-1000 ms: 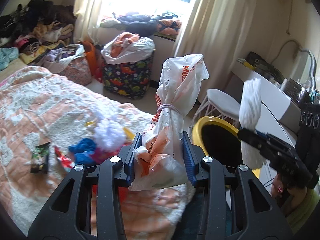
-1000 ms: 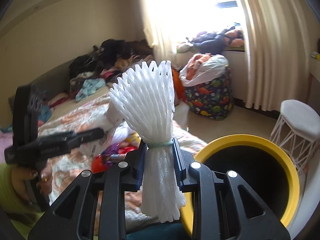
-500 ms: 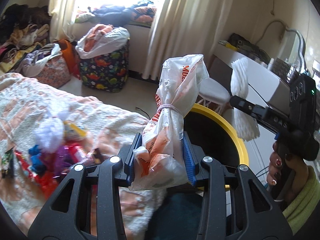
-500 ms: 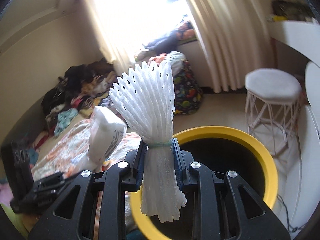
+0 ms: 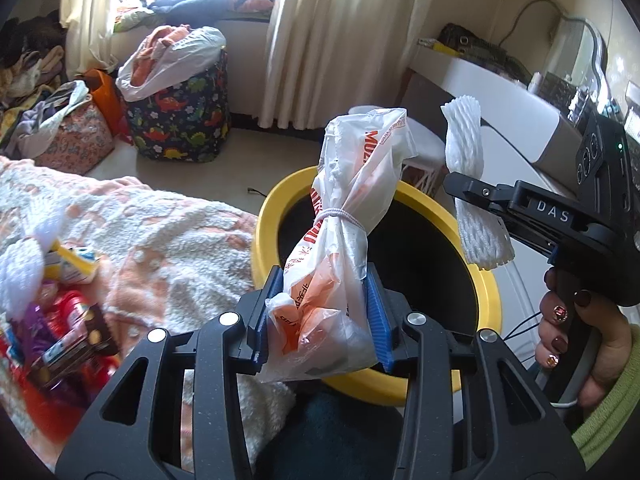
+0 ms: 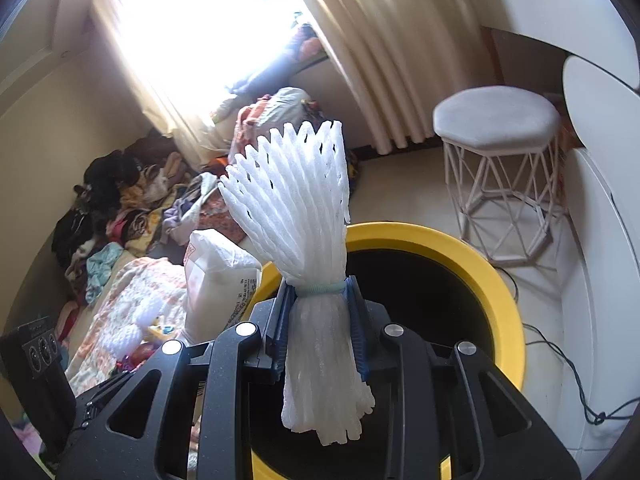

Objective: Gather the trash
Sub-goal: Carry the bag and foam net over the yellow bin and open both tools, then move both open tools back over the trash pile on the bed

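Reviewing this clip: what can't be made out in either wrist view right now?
- Yellow bin interior: black in both views, contents hidden.
- Tied plastic bag contents: left view, crumpled opaque film.
- Wrappers on bed: left view, blurred, edge-cut.
- Window: right view, glare.

Left gripper (image 5: 320, 312), jaws clamped on tied plastic bag (image 5: 340, 248), over yellow bin (image 5: 376, 384) rim. Right gripper (image 5: 476, 196) at 3 o'clock, pinching foam net (image 5: 472, 184). Wrapper litter (image 5: 60, 320) at 9 o'clock on bed (image 5: 168, 236).
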A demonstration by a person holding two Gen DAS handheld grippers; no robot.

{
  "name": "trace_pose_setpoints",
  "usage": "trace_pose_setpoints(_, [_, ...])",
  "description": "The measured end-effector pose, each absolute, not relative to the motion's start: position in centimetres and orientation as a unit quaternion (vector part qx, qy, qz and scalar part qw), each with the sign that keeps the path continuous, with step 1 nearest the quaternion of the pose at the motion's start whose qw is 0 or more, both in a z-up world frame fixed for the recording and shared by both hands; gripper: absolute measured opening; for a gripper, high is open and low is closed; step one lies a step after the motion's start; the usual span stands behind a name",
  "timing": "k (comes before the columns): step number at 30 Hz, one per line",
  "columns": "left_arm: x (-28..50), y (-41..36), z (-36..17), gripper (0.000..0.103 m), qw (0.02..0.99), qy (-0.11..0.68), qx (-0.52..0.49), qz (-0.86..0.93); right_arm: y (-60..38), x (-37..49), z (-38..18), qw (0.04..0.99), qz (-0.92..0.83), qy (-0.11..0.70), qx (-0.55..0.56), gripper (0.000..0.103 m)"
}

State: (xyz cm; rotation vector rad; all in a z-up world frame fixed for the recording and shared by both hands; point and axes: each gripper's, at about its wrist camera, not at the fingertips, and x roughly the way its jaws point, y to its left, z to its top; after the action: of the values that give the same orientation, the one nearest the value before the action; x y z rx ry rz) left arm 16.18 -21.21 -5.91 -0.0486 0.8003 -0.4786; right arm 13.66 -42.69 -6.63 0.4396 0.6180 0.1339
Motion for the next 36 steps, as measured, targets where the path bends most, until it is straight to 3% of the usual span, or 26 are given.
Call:
trace_pose_setpoints(4, [16.7, -22.0, -6.2, 0.035, 0.892, 0.386, -0.018, -0.232, -43.3, 13.8, -7.3, 0.921, 0.049, 0.31, 0.23, 0.027])
trace_pose_setpoints(7, [17.0, -22.4, -6.5, 0.038, 0.891, 0.386, -0.019, -0.238, -43.4, 13.7, -7.5, 0.92, 0.039, 0.313, 0.233, 0.039])
trace_pose_setpoints(8, [16.9, -22.4, -6.5, 0.04, 0.891, 0.384, -0.018, -0.24, -43.5, 13.7, -7.5, 0.919, 0.036, 0.313, 0.236, 0.049])
trace_pose_setpoints(11, [16.8, -22.3, -6.4, 0.055, 0.896, 0.373, -0.017, -0.239, -43.8, 13.6, -7.6, 0.918, 0.03, 0.31, 0.245, 0.054])
trace_pose_setpoints(13, [16.7, -21.9, -6.2, 0.072, 0.899, 0.366, -0.022, -0.238, -43.7, 13.7, -7.6, 0.918, 0.026, 0.311, 0.245, 0.058])
trace_pose_setpoints(18, [16.0, -20.7, -5.6, 0.089, 0.908, 0.348, -0.036, -0.229, -43.4, 13.7, -7.6, 0.92, 0.028, 0.309, 0.24, 0.062])
trace_pose_setpoints(26, [14.8, -17.6, -4.1, 0.092, 0.928, 0.317, -0.044, -0.189, -40.3, 13.5, -6.5, 0.933, 0.057, 0.297, 0.196, 0.068])
trace_pose_setpoints(36, [13.9, -12.7, -2.6, 0.092, 0.945, 0.29, -0.06, -0.14, -35.3, 13.3, -5.4, 0.938, 0.109, 0.291, 0.153, 0.069])
